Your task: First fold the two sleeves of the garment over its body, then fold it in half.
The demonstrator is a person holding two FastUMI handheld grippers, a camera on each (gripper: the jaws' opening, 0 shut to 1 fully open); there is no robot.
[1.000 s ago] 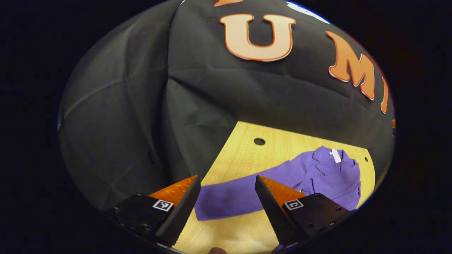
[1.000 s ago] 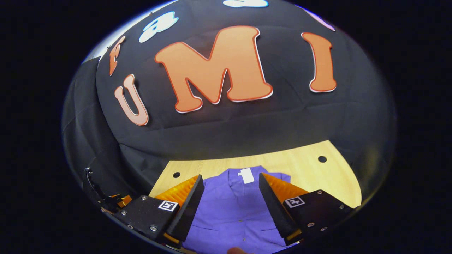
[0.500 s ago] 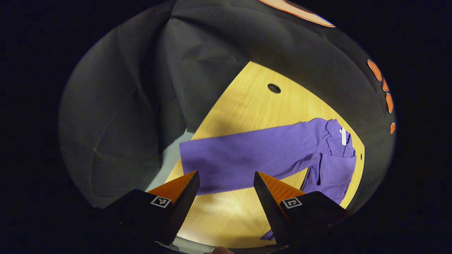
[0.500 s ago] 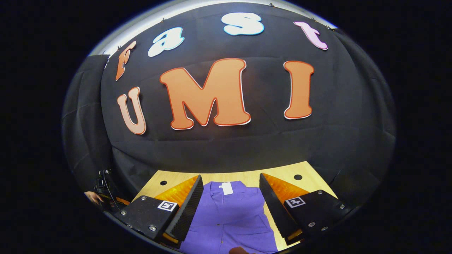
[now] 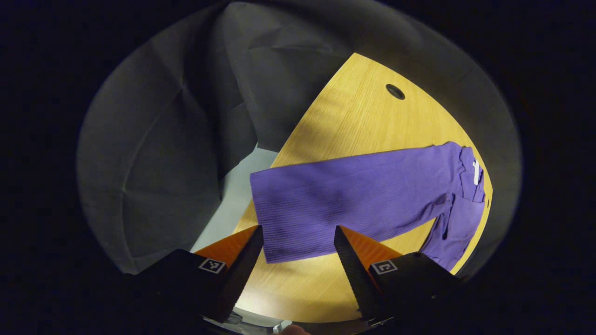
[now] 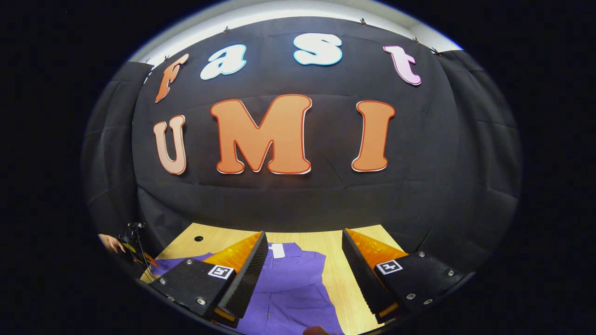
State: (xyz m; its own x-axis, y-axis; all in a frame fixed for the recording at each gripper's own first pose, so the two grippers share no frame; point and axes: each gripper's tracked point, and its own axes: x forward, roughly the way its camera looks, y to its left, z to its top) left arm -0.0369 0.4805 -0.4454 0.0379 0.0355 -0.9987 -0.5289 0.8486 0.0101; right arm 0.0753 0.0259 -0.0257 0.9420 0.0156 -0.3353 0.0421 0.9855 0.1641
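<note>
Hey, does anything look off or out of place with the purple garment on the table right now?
Mostly fine. The purple garment lies flat, but its sleeve stretches to the wooden table edge, its cuff corner slightly overhanging. Nothing spilled or torn.

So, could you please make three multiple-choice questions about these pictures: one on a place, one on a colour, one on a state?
1. Where does the outstretched sleeve lie in the left gripper view?
A. On the wooden table
B. Hanging on the wall
C. Folded over the body

2. What colour is the garment?
A. Green
B. Purple
C. White

3. How are the left tongs?
A. Shut on the sleeve
B. Shut on nothing
C. Open, holding nothing

Answers:
1 A: the sleeve lies flat across the table, stretched away from the body.
2 B: the cloth is purple in both views.
3 C: a clear gap stands between the fingers, and the sleeve end lies beyond it, not gripped.
</note>
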